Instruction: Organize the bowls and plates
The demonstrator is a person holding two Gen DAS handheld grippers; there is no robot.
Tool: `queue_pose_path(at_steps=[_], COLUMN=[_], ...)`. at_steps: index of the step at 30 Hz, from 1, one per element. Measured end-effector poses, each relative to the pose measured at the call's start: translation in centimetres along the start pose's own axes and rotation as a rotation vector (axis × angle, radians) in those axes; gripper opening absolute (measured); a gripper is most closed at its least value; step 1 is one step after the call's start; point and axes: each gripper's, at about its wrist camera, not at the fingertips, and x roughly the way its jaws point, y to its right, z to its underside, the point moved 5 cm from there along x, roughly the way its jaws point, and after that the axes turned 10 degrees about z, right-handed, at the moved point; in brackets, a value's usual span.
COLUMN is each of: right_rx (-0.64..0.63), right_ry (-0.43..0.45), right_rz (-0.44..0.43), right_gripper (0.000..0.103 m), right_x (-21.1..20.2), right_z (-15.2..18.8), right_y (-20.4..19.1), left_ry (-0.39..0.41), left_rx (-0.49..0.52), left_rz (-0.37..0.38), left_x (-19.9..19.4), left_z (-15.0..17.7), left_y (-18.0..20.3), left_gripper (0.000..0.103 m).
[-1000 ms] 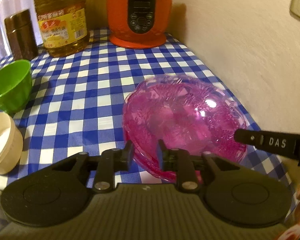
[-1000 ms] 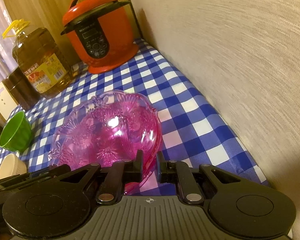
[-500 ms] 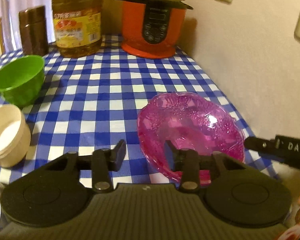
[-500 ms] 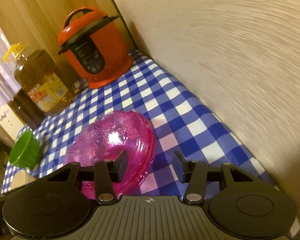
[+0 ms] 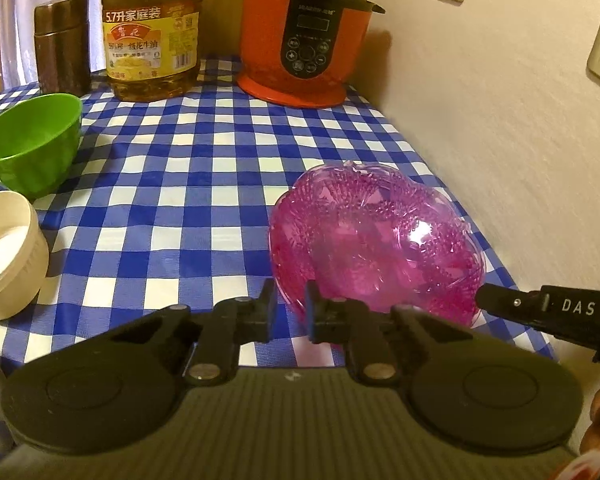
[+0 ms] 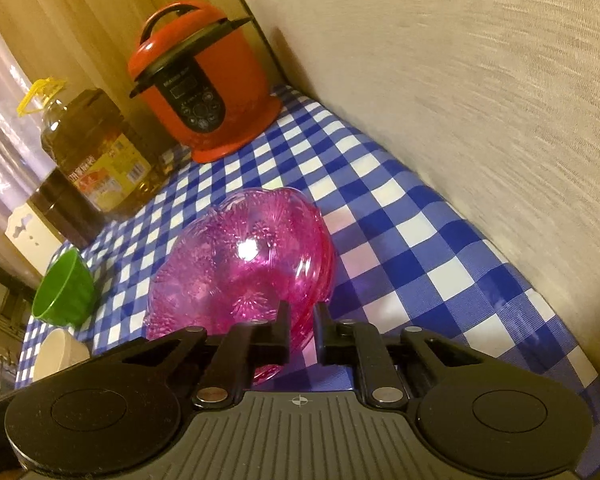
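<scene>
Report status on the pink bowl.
Left gripper and right gripper pinch pink bowl rim. Green bowl stands apart. Nothing in the way.

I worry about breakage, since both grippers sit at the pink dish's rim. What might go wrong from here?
1. The left gripper and right gripper each pinch only the near rim of the pink dish, so it may slip or tip if lifted.
2. The right wrist view suggests stacked layers, so a lower one could drop away.
3. The wall is close, and a swing could knock the dish.
</scene>
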Motion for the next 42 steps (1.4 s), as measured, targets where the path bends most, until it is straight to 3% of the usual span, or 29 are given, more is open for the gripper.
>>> queue_pose_path(at_steps=[7,11,15,19,22,32,42], right_rx=[0.003,-0.013,-0.019,-0.032,-0.043,-0.159,-0.295], right_ry=[0.013,0.02,0.017,0.005,0.0,0.006,-0.014], right_rz=[0.019,0.047,0.04,0.035,0.023,-0.022,-0.052], right_gripper=[0.016,0.043,0.044,0.044,0.044,0.045,0.045], right_x=[-1.0,-1.7,-2.9,-4.4,-5.8,-10.2,-12.5], right_z=[0.1,0.3,0.9,1.6,2.3,5.2,8.7], right_y=[-0.1,-0.5,-0.9,-1.6,-2.3,-6.3,-10.5], left_ry=[0.009,0.015,0.016,0.02,0.024,0.026,0.058], left_rx=[-0.031,-0.044,-0.074,-0.091,-0.095,-0.066,-0.078], left_rz=[0.004,0.002,0.004,-0.009,-0.023,-0.085,-0.126], left_x=[-1.3,-2.7,-4.4,-6.6,-8.3,-14.8,-19.5], left_z=[0.1,0.3,0.8,1.5,2.0,2.9,4.2], left_y=[-0.3,-0.2,0.0,-0.1,-0.5,-2.1,-4.3], left_gripper=[0.013,0.013,0.015,0.032,0.039,0.049,0.052])
